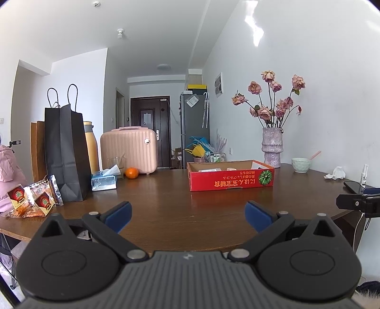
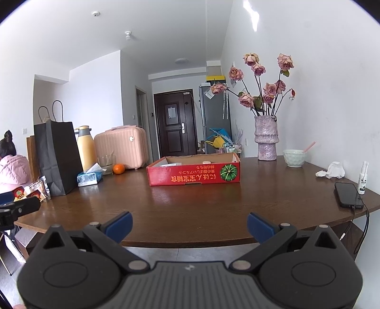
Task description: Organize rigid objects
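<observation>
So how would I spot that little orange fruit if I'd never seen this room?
Start at the brown wooden table and go to its far left side, where a pale pink suitcase stands. Just in front of the suitcase, beside a clear glass, sits the orange. It is the only small, round, bright orange thing there.

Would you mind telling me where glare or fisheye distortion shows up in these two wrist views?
Left wrist view: a bright glare streak on the right wall, soft sheen on the table, dark vignette in the corners. Right wrist view: a similar streak on the wall, window light reflected off the table, and its near edge bowing from fisheye distortion.
</observation>
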{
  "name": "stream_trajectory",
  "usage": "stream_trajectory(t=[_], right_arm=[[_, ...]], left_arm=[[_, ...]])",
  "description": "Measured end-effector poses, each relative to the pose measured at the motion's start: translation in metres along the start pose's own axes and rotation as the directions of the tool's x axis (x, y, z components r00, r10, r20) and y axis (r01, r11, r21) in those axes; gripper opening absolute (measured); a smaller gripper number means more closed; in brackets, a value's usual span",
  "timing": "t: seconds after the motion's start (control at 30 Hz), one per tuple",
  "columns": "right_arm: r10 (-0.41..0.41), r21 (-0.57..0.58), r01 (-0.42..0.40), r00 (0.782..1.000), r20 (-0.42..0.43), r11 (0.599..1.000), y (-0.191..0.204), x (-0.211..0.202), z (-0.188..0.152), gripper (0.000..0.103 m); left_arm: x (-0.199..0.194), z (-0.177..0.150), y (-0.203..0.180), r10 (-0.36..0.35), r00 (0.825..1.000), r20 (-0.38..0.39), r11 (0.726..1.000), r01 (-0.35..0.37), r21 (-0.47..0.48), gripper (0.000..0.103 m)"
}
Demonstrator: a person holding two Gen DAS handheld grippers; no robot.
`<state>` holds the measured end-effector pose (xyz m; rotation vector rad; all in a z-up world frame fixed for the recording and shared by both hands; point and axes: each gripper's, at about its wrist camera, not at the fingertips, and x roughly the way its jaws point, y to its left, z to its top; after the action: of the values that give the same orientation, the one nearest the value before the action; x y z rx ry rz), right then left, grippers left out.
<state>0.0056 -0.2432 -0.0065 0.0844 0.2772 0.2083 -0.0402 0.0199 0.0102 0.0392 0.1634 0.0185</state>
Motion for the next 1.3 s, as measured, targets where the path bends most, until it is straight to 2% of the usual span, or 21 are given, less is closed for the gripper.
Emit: stream_trajectory(t=[0.97,1.3], right_arm=[[-0.01,0.001,0.01,1.0,-0.009,1.0,0.0003,0.0016,-0.0005,0.103],[-0.011,0.002,0.011,1.0,-0.011,1.0,0.0003,0.002,-0.0006,0.103]], left_arm=[[0.0029,-0.0015,0.0024,0.0,1.0,-0.004,1.0,0.0,-0.007,0.103],[0.0026,-0.0007,0.0015,0.028,1.0,0.001,1.0,-0.028,-0.007,0.103]])
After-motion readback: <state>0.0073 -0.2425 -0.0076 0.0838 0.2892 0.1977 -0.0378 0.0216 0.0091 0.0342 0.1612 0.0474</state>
